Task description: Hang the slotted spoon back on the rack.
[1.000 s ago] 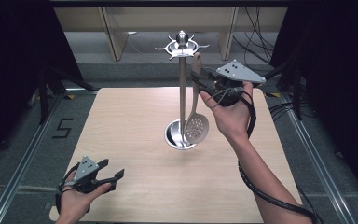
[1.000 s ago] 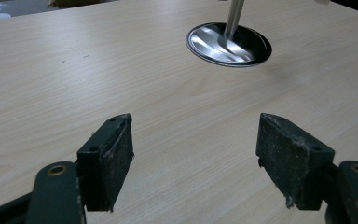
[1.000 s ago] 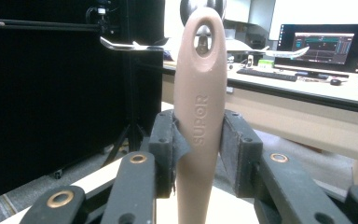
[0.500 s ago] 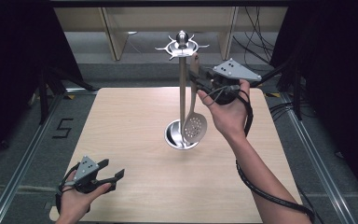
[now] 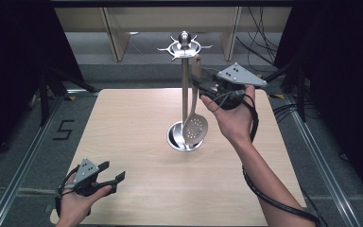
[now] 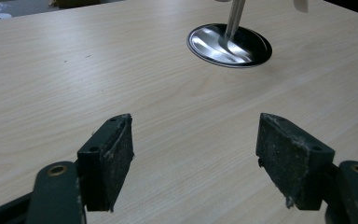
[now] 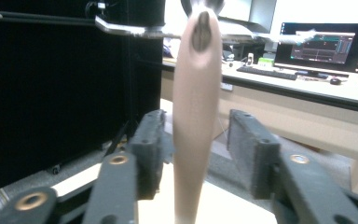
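Observation:
A metal utensil stand (image 5: pixel 185 85) rises from a round base (image 5: pixel 175 138) at the table's middle. A slotted spoon (image 5: pixel 195 127) hangs from one of the top hooks, its bowl near the base. My right gripper (image 5: pixel 197 78) is raised at the spoon's beige handle (image 7: pixel 196 116). Its jaws have just been opening, and the handle stands between the pads with a gap on each side. My left gripper (image 5: pixel 113 171) rests open at the near left of the table, nothing between its pads (image 6: pixel 109 158). Ahead of it lies the stand's base (image 6: pixel 228 39).
The wooden table (image 5: pixel 132 123) has bare room left of the stand. A "5" marking (image 5: pixel 64 130) is on the floor to the left. Cables (image 5: pixel 264 28) hang at the back right. A desk with a monitor (image 7: pixel 324 46) lies beyond the spoon.
The right gripper's jaws have spread apart off the spoon handle, which stays hanging from the stand. Neither hand has shifted.

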`<state>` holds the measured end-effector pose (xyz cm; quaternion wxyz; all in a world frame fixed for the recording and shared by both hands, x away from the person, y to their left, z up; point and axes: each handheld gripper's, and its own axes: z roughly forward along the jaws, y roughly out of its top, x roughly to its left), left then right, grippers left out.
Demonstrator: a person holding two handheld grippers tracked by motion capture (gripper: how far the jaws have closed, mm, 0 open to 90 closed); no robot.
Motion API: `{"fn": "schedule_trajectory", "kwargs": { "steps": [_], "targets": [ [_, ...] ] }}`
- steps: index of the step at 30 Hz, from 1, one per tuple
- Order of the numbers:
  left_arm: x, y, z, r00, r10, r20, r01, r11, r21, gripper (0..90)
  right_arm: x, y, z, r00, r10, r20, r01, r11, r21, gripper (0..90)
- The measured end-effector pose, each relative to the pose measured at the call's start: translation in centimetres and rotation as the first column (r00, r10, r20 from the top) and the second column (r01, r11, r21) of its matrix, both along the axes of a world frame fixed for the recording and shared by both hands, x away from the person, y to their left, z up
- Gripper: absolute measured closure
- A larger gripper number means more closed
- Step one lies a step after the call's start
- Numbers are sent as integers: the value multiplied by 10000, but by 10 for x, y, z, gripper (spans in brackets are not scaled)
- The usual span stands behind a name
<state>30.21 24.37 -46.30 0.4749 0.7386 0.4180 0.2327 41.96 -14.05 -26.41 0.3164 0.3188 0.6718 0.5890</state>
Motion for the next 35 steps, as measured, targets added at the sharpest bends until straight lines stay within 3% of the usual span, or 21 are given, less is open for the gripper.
{"fn": "schedule_trajectory", "kwargs": {
  "steps": [3, 4, 5, 6, 10, 16, 18, 19, 20, 21, 23, 25, 26, 27, 29, 30, 31, 32, 33, 34, 35],
  "targets": [
    [0, -1, 0, 10000, 8, -14, -8, 10000, 10, 270, -7, -11, -9, 9999, 0, -128, -2, 9998, -217, 489],
    [0, 0, 1, 10000, 10, -7, -10, 9998, 204, 270, -9, -15, -14, 9996, 35, -264, -44, 9994, -335, 472],
    [-1, -1, 0, 10000, 50, -40, -50, 9999, 142, 270, -13, -26, -26, 9991, 13, -432, -40, 9981, -612, 450],
    [-1, -2, 0, 9999, 113, -58, -113, 9999, 67, 270, -13, -26, -26, 9991, 13, -432, -40, 9981, -612, 450],
    [0, -1, 0, 10000, 70, -20, -69, 9998, 199, 270, -22, -44, -63, 9892, 13, -1466, -170, 9942, -1060, 409],
    [1, -1, -1, 10000, 1, -50, -1, 10000, 88, 270, -39, -73, -129, 9489, -115, -3152, -346, 9895, -1403, 393],
    [1, -1, -2, 10000, 46, -78, -45, 9999, 118, 270, -41, -83, -146, 9445, -334, -3267, -236, 9853, -1690, 391],
    [2, -2, -2, 10000, 12, -66, -11, 10000, 97, 270, -43, -88, -153, 9375, -447, -3452, -184, 9840, -1775, 389],
    [2, -2, -2, 10000, 4, -78, -3, 9999, 143, 270, -46, -90, -161, 9169, -522, -3958, -136, 9867, -1618, 384],
    [3, 0, -2, 9998, -214, 26, 213, 9995, 242, 269, -46, -92, -166, 9148, -514, -4006, -126, 9877, -1556, 382],
    [3, 0, -2, 9997, -217, -65, 219, 9994, 260, 268, -46, -99, -175, 8956, -733, -4388, 2, 9864, -1645, 382],
    [2, 1, -2, 9998, -82, -164, 86, 9996, 270, 266, -46, -106, -183, 8901, -830, -4481, 68, 9856, -1689, 383],
    [1, 1, -2, 9998, 7, -215, -4, 9999, 107, 266, -44, -109, -186, 9016, -750, -4261, 21, 9856, -1691, 384],
    [1, 1, -2, 9997, 32, -243, -32, 10000, 29, 266, -46, -110, -188, 8875, -916, -4517, 144, 9851, -1715, 385],
    [3, 3, -2, 9997, -226, -115, 227, 9997, 127, 266, -45, -115, -191, 8987, -1062, -4256, 329, 9839, -1759, 398],
    [4, 3, -2, 9996, -270, -95, 271, 9996, 128, 266, -46, -115, -191, 8866, -1151, -4480, 585, 9887, -1383, 400],
    [4, 3, -2, 9996, -284, -69, 285, 9996, 92, 266, -45, -118, -191, 8880, -1247, -4425, 662, 9872, -1452, 404],
    [3, 3, -1, 9997, -182, -173, 184, 9997, 141, 266, -45, -118, -191, 8842, -1274, -4494, 848, 9899, -1139, 411],
    [3, 2, -2, 9997, -164, -188, 165, 9998, 55, 266, -44, -121, -192, 8884, -1344, -4389, 906, 9887, -1193, 418],
    [3, 2, -2, 9996, -126, -237, 126, 9999, -13, 266, -45, -122, -192, 8761, -1424, -4606, 987, 9881, -1178, 422],
    [3, 1, -2, 9997, -140, -198, 140, 9999, 3, 266, -44, -123, -193, 8759, -1392, -4619, 964, 9887, -1152, 430]
  ]
}}
